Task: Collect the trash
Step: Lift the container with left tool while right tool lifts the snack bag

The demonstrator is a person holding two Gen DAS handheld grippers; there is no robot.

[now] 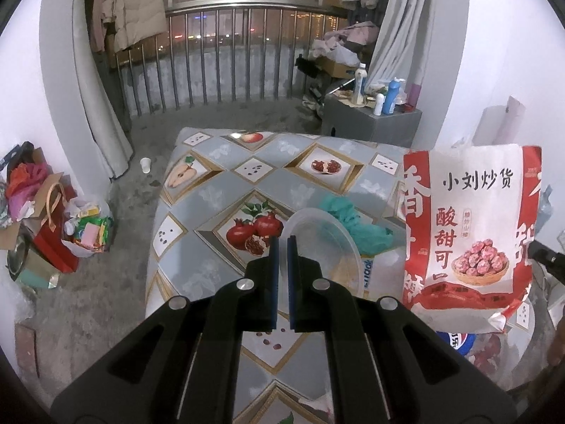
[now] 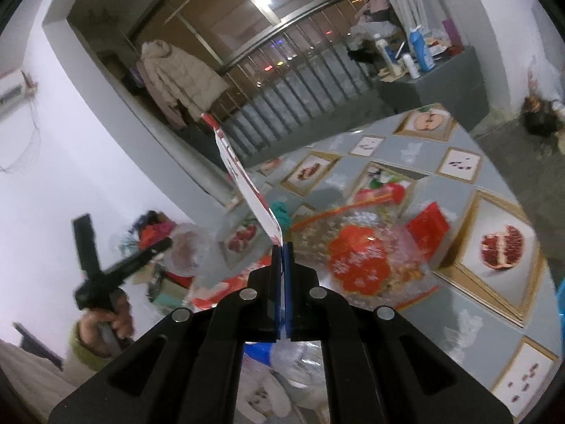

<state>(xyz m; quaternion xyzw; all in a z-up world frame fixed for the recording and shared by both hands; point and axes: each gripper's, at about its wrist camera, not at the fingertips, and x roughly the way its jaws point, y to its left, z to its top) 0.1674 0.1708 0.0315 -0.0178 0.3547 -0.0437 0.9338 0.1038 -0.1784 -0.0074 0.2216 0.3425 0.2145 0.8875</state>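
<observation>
Right gripper (image 2: pixel 281 247) clamped on the edge of a red-and-white snack bag (image 1: pixel 469 226), held upright in the air above the right side of a table (image 1: pixel 219 190) covered in a fruit-patterned cloth. Left gripper (image 1: pixel 282 242) closed with nothing between its blue pads, poised over a clear plastic lid (image 1: pixel 317 240) lying on the table beside crumpled teal plastic (image 1: pixel 353 219). Further wrappers heaped on the table in the right wrist view, among them a clear bag with a red floral print (image 2: pixel 360 258) and a small red packet (image 2: pixel 429 226). On the floor left of the table: a white paper cup (image 1: pixel 145 165) and bags stuffed with rubbish (image 1: pixel 90 228) against the wall.
</observation>
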